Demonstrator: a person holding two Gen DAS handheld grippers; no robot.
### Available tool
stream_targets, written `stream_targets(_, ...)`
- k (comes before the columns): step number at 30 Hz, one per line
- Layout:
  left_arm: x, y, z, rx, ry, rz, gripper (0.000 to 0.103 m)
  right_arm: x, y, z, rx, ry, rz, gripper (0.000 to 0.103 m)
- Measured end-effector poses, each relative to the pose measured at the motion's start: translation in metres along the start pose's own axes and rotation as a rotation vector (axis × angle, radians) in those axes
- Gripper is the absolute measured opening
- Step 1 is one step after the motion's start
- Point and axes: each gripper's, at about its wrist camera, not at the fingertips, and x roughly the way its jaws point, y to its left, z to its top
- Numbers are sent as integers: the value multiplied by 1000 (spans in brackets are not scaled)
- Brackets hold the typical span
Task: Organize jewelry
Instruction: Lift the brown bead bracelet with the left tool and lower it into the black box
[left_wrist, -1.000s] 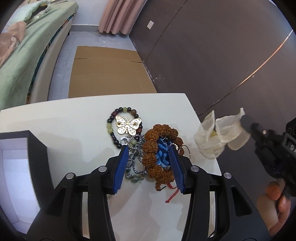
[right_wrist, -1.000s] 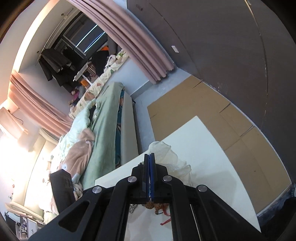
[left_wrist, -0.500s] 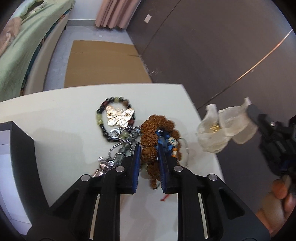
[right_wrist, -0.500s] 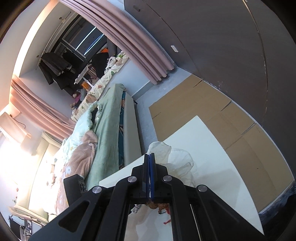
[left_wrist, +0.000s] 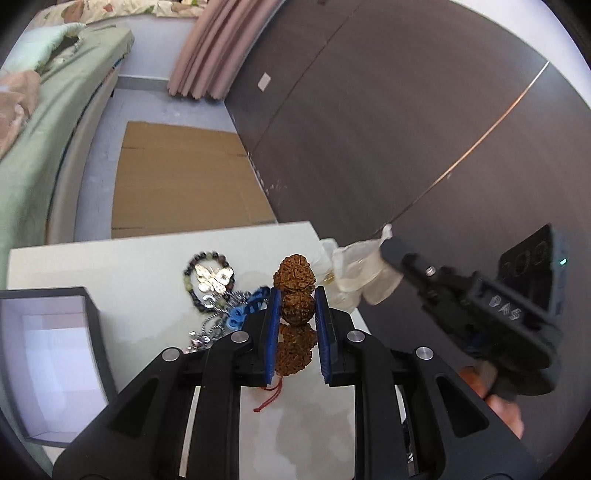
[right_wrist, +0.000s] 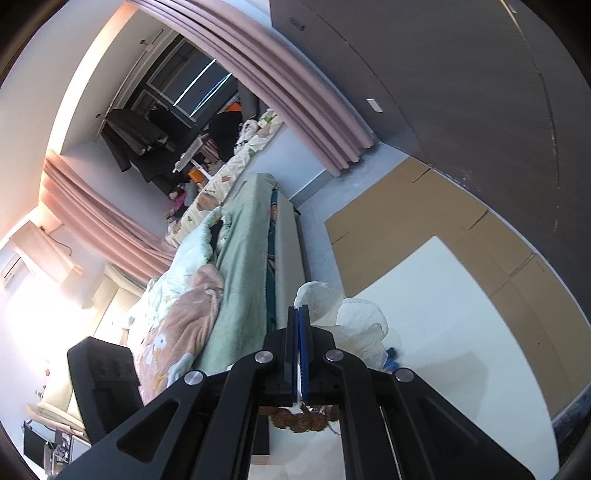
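Left tool (left_wrist: 295, 306) clenched on a brown bead bracelet (left_wrist: 294, 291), blue pads pressing a knobbly bead from both sides; more of the strand hangs down between the fingers, red cord end (left_wrist: 269, 400) trailing below over the white surface (left_wrist: 110, 266). Whether the bracelet is fully clear of the surface, cannot tell. Right tool (right_wrist: 298, 317) pinched shut on a sheer white pouch (left_wrist: 360, 273), gripping its top edge; in the left wrist view the pouch hangs open just off the right edge of the surface, something small and gold inside. In the right wrist view the pouch (right_wrist: 354, 325) bunches to the right of the closed fingers, brown beads visible underneath the tool body. Remaining jewelry sits in a pile toward the far middle of the surface: dark bead bracelet (left_wrist: 190, 275) with a gold butterfly charm (left_wrist: 214, 277) lying on it, silver chain (left_wrist: 210, 325) tangled nearer the camera, blue cord piece (left_wrist: 243, 308) just left of the left tool. Open black box (left_wrist: 51, 354) with white lining at the left edge of the surface. Cardboard sheet (left_wrist: 177, 177) on the floor beyond the far edge, bed (left_wrist: 40, 122) with green cover far left.
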Motion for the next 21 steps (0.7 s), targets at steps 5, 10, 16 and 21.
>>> stream_targets(5, -30, 7, 6, -14, -49, -8, 18, 3, 11, -3, -9, -3, 36, 1)
stream_targets(10, -44, 9, 7, 22, -78, 46, 18, 11, 20, -9, -2, 26, 94, 1)
stream_targets(16, 1, 32, -7, 2, 31, 146, 19, 17, 25, -14, -15, 36, 61, 1)
stream_targets(21, 16, 38, -10, -8, 72, 121, 19, 14, 21, -12, 3, 26, 48, 1)
